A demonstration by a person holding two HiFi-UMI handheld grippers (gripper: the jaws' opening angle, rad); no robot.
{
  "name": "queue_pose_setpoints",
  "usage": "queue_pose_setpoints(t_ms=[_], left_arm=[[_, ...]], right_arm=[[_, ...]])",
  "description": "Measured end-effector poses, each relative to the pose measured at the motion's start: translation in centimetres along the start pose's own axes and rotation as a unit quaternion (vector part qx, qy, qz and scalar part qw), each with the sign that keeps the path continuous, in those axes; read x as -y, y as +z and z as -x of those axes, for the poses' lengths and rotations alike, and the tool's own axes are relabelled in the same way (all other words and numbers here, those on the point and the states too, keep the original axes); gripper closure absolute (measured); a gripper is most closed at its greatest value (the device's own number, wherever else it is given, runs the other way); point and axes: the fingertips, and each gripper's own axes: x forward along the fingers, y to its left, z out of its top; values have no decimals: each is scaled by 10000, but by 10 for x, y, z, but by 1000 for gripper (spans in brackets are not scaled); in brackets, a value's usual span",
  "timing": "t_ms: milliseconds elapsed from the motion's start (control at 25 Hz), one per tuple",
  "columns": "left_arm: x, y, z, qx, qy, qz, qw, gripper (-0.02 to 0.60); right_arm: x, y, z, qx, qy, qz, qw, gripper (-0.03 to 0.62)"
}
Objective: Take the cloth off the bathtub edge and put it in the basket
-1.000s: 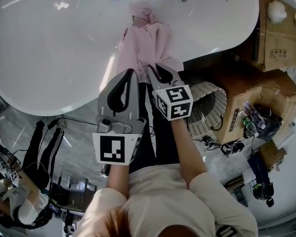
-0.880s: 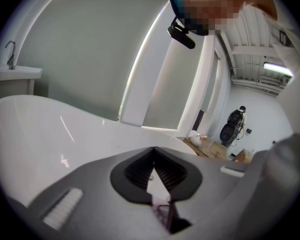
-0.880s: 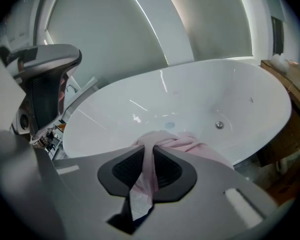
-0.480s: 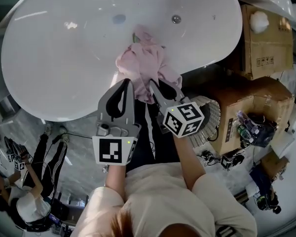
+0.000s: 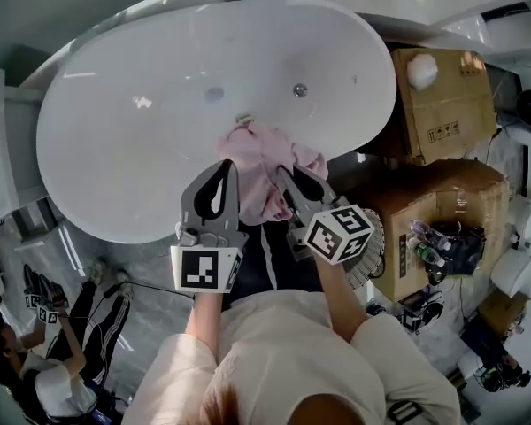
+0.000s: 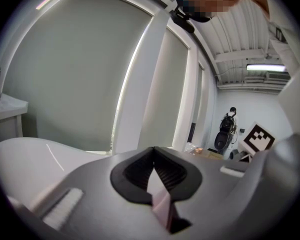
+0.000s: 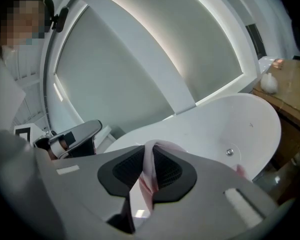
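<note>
Left gripper (image 5: 223,166), right gripper (image 5: 289,173): one cloth (image 5: 265,153).

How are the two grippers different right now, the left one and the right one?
The left gripper turns one flat face of its marker cube to the head view, while the right gripper is tilted and shows more than one face. Only a thin edge of the pink cloth sits between the left gripper's jaws; the right gripper's jaws pinch a thicker fold. Both are shut on the same cloth.

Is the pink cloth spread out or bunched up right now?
Bunched up: the pink cloth hangs in crumpled folds, pinched by the left hand-held gripper and right hand-held gripper.
</note>
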Motion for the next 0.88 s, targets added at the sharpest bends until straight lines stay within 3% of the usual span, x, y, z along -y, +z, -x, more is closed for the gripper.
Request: queue_pose_setpoints(t_ms=[360,880], left_arm=[[18,50,11,314,-435,-156,9984,532],[27,90,23,604,-641,-108,9961,532]], right_arm=[[-51,73,29,789,88,349,9962,545],[-108,146,61,1610,133,831,9834,545]])
